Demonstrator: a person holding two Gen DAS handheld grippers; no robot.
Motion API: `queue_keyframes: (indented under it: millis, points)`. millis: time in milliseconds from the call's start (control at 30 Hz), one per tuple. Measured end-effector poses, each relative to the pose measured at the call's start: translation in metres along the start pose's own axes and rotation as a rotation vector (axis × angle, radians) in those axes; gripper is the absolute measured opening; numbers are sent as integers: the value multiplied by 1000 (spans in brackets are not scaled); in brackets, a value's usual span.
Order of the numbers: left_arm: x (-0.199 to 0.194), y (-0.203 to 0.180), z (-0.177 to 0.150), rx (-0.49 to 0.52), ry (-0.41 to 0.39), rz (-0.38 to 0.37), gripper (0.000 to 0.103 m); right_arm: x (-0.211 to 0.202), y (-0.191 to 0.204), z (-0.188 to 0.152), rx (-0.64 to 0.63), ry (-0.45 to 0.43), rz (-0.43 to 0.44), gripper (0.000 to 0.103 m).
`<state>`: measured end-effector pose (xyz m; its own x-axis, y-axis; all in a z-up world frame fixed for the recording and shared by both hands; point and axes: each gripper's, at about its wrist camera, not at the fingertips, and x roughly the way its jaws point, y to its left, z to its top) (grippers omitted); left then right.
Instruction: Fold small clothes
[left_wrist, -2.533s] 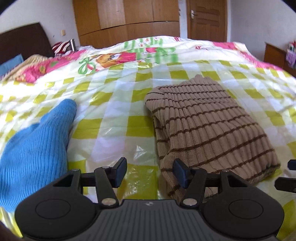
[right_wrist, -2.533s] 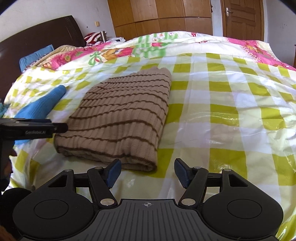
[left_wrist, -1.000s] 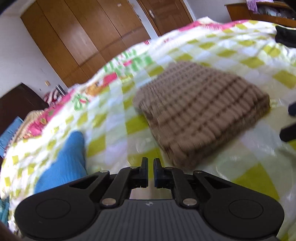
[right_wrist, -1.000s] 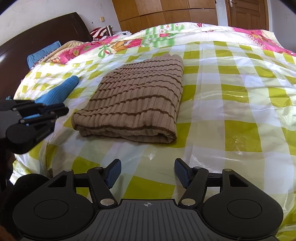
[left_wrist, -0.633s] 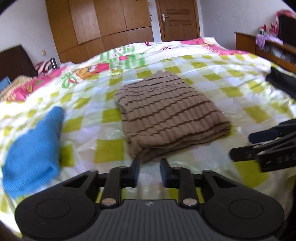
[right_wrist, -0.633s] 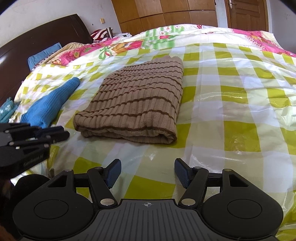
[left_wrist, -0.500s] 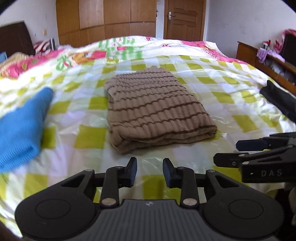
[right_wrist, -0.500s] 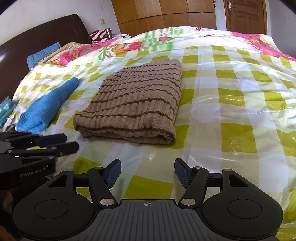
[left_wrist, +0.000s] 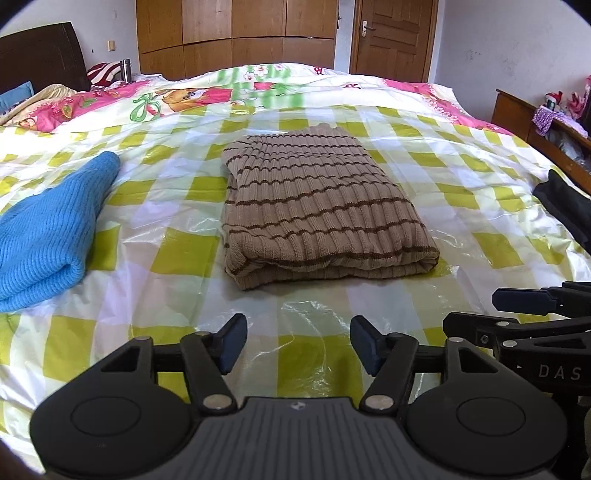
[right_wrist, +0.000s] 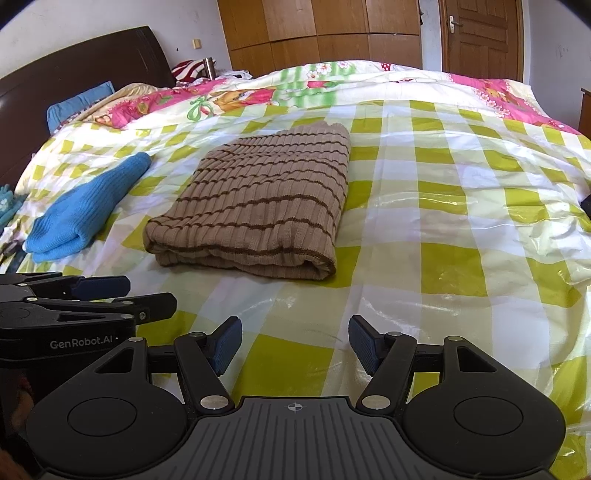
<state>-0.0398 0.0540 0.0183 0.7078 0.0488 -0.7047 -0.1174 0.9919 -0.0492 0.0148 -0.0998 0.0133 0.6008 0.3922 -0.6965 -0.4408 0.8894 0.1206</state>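
A tan knit garment with thin brown stripes (left_wrist: 317, 206) (right_wrist: 258, 206) lies folded into a thick rectangle on the green-checked plastic sheet (left_wrist: 170, 236). To its left rests a rolled blue knit garment (left_wrist: 48, 225) (right_wrist: 85, 206). My left gripper (left_wrist: 297, 345) hovers over the sheet in front of the tan garment; its jaws are opening, nothing between them. It also shows edge-on at the left of the right wrist view (right_wrist: 122, 295). My right gripper (right_wrist: 295, 345) stands open and empty nearer the bed's front edge, and its fingers (left_wrist: 517, 301) appear at the right of the left wrist view.
A floral quilt (left_wrist: 207, 96) covers the far half of the bed. A dark headboard (right_wrist: 74, 77) stands at the left, wooden wardrobes (left_wrist: 236, 33) and a door (left_wrist: 391, 33) behind. A dark garment (left_wrist: 565, 206) lies at the right edge, beside a cluttered wooden shelf (left_wrist: 532, 122).
My left gripper was shut a second ago and now stands wide apart. It has rolled back to level and drawn back from the tan garment. The right gripper has stayed where it was.
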Motion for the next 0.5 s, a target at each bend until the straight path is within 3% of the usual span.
queue_keyframes:
  millis: [500]
  points:
    - [1, 4, -1, -43, 10, 6, 90, -2, 1, -2, 1, 0, -6, 64]
